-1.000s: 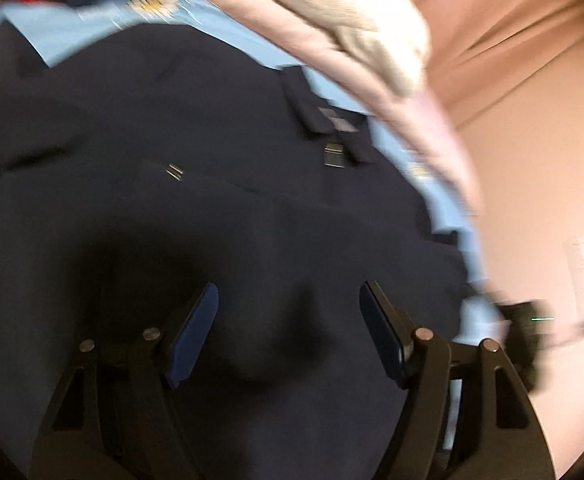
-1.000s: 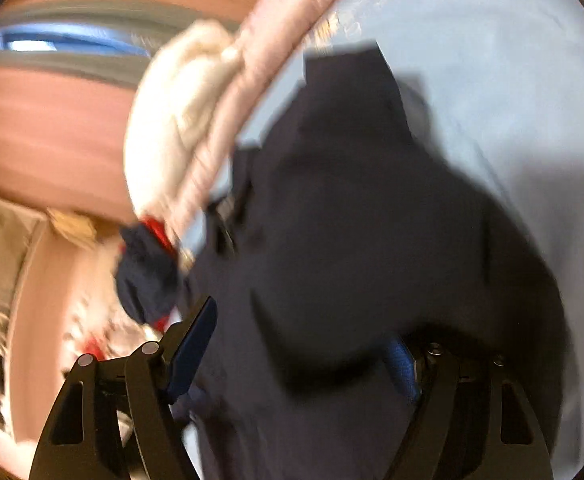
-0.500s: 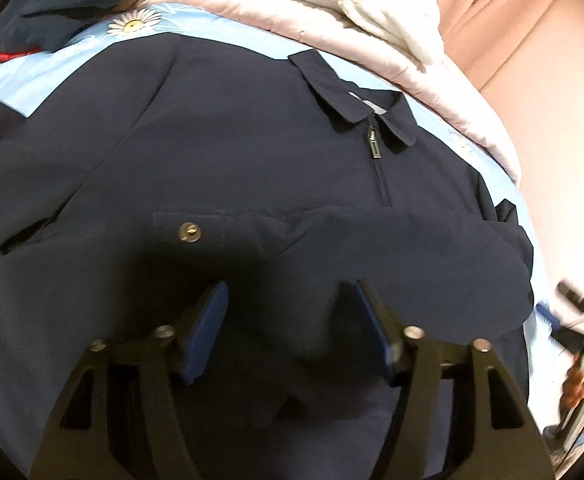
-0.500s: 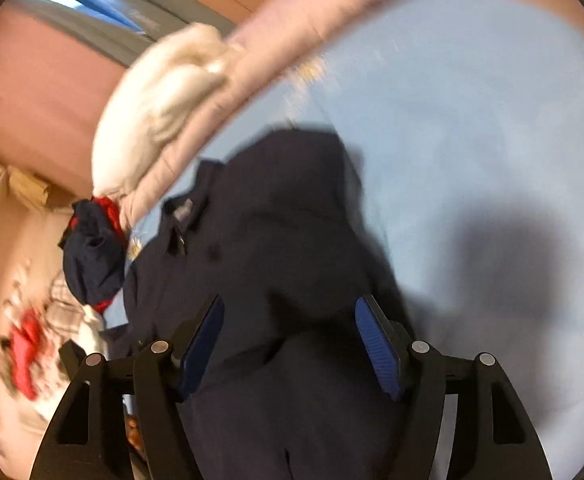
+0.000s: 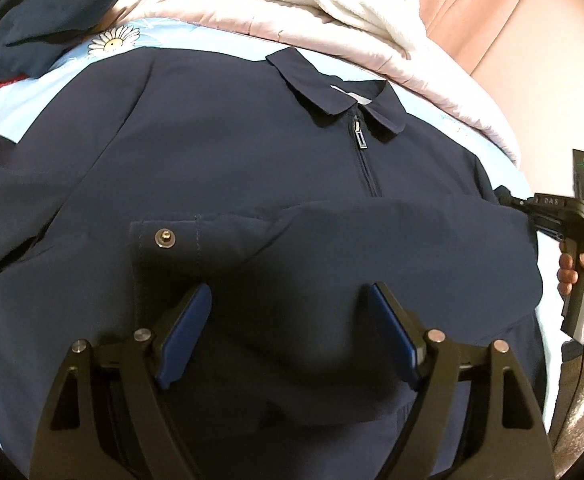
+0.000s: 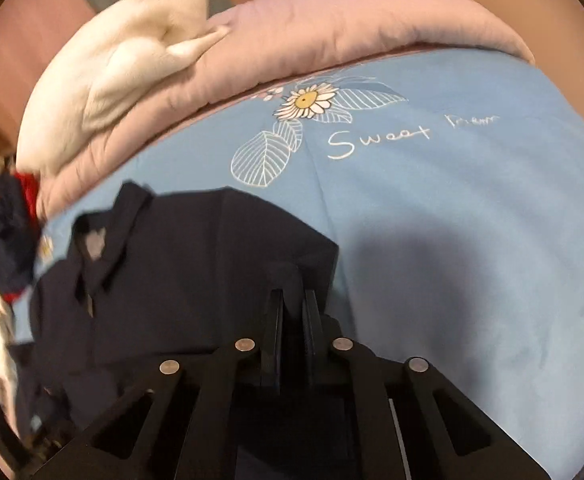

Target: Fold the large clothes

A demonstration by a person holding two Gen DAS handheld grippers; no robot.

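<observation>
The navy zip jacket (image 5: 220, 168) lies face up on the blue bedsheet (image 6: 472, 200), one sleeve (image 5: 372, 236) already folded across the chest just ahead of the left gripper (image 5: 292, 336), whose fingers are opening with nothing between them. The right gripper (image 6: 292, 312) is pinched on the jacket's edge. Other sleeve and body folds remain.

One navy jacket (image 5: 232, 168), two grippers, one pink quilt (image 6: 352, 28), one white blanket (image 6: 124, 60)
</observation>
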